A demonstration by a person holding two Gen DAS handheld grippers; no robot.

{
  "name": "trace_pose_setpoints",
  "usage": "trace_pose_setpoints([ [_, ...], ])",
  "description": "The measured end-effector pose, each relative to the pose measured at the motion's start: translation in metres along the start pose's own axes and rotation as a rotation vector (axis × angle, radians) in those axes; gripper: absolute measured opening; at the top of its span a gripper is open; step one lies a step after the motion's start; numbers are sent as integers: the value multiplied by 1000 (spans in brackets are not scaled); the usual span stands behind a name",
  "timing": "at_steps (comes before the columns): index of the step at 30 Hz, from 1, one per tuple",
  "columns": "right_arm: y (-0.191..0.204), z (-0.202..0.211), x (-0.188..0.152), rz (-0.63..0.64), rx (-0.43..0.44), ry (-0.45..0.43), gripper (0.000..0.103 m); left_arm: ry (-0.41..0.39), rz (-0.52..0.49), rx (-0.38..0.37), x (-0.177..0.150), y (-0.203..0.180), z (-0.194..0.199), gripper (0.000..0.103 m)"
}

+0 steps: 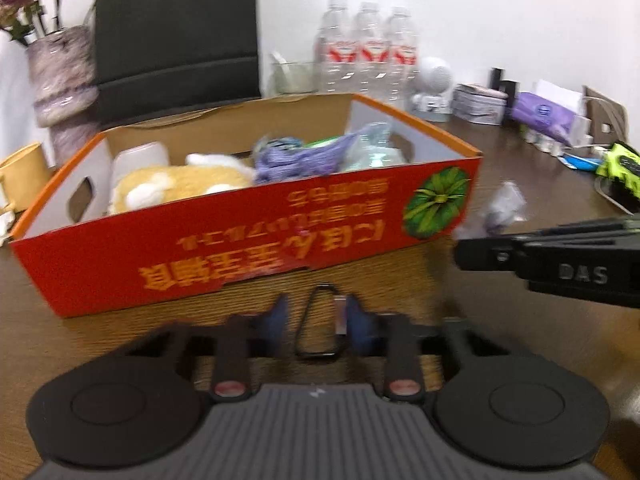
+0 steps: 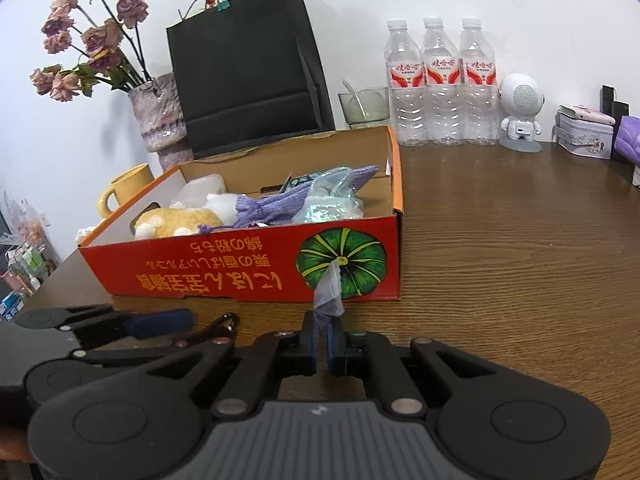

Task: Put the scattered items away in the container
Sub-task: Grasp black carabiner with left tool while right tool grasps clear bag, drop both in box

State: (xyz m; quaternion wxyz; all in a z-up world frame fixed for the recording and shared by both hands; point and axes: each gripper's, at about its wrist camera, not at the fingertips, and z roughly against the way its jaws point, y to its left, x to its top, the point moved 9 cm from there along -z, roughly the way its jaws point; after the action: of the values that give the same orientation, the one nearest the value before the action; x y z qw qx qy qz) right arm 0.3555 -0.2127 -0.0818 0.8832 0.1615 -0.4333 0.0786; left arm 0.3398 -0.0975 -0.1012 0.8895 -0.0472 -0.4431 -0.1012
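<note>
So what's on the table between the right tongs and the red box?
Nothing: bare table. The right tongs pinch a clear bag hanging before the box, in the right wrist view.

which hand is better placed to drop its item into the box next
Probably right: the right gripper pinches a small clear bag beside the red box, while the left gripper sits lower, around a black carabiner.

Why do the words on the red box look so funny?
The red box sits with its printed side upside down, so the yellow writing and the green pumpkin picture read the wrong way up. Nothing looks spilled or broken. The toys and bags inside sit in a jumble, which fits a tidy-up box.
</note>
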Motion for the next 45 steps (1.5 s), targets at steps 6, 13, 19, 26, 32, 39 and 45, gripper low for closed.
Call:
trace_pose_setpoints([
  [6,5,5,1,16,12,-14,4,-11,16,-8,0,0,3,25],
  [13,11,7,0,24,17,-17,4,-51,41,-5,5,6,17,25],
  [19,23,22,8,35,37,-59,4,-142,89,-10,20,21,52,25],
  [26,49,34,50,53,67,-147,4,-250,118,15,62,58,81,25],
  [32,70,-1,93,59,70,-178,4,-315,151,43,98,95,70,25],
  [39,74,-61,110,68,58,-125,4,-273,157,50,108,125,24,25],
  [45,70,-91,109,97,15,-65,14,-218,145,52,107,135,-6,31],
])
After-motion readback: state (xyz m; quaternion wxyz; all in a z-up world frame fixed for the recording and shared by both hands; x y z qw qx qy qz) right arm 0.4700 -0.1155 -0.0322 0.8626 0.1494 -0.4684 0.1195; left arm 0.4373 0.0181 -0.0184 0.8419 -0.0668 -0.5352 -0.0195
